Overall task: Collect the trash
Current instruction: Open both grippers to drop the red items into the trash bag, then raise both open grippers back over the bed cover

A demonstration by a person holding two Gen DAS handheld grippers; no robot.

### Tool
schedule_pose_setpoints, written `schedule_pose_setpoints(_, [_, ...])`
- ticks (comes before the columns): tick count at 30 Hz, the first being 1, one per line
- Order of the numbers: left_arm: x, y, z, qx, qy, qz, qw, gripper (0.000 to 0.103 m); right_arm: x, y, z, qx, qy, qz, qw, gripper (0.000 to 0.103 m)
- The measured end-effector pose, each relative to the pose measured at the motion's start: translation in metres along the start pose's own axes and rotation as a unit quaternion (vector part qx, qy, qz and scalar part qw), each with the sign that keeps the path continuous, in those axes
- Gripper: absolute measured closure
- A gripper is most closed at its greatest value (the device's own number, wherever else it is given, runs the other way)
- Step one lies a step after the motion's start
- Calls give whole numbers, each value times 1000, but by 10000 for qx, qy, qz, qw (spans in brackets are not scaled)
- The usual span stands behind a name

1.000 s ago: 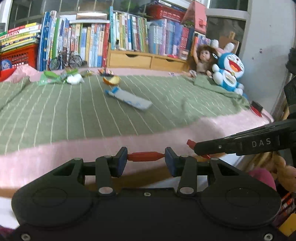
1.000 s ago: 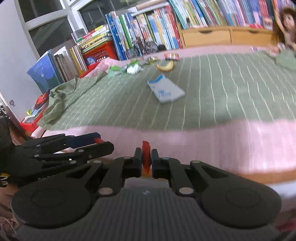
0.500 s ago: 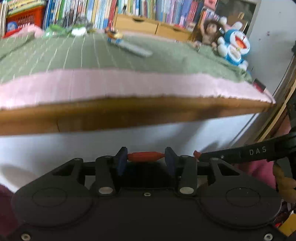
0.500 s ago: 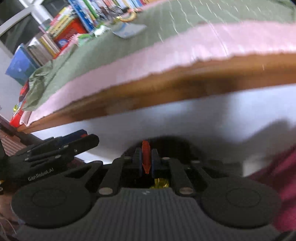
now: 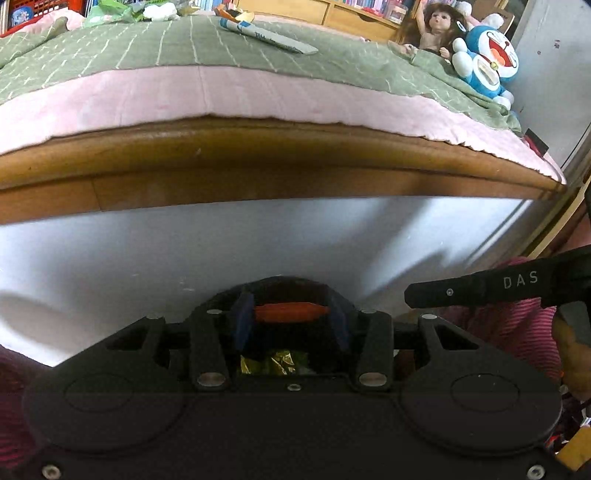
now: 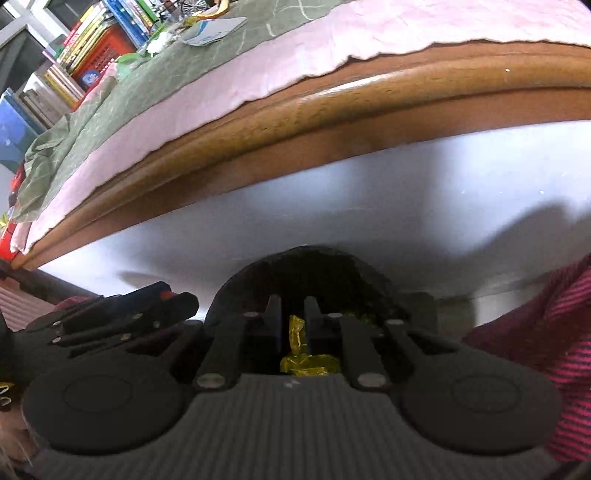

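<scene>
**Both grippers down at the bin beside the bed**

The bed [image 5: 258,99], with its green blanket [image 5: 155,48], still carries litter, among it a flat blue-and-white packet [image 5: 266,35]. Below its wooden edge sits a dark bin [image 6: 317,269], gold wrappers [image 6: 306,363] inside. The left gripper [image 5: 291,323] clenches a red scrap [image 5: 290,312] over the opening, presumably to drop it. The right gripper [image 6: 292,325] is opening its jaws over the bin, nothing pinched between them
</scene>
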State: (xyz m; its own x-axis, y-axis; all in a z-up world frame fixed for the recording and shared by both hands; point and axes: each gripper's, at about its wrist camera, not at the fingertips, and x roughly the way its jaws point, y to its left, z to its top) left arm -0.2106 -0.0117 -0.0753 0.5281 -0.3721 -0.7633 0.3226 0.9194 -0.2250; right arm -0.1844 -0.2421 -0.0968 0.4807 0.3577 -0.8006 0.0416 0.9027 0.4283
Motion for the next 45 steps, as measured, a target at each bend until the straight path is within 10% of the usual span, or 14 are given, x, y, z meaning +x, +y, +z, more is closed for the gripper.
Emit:
schedule_pose_setpoints(8, [3, -1, 2, -25, 16, 62, 10000, 34, 1, 0, 1, 37, -25, 9, 10000, 61])
schedule_pose_setpoints(23, [-52, -7, 26, 378, -624, 35, 9973, 25, -50, 24, 15, -1015, -877, 387, 9902, 36])
schedule_pose_setpoints(34, [-92, 9, 96, 389, -1622, 378, 9853, 21, -86, 56, 71, -1641, -2089, 317, 9635, 18])
schedule_pose_setpoints(45, [-72, 55, 192, -97, -2165, 913, 9720, 17, -44, 93, 133, -2219, -2231, -304, 9487, 14])
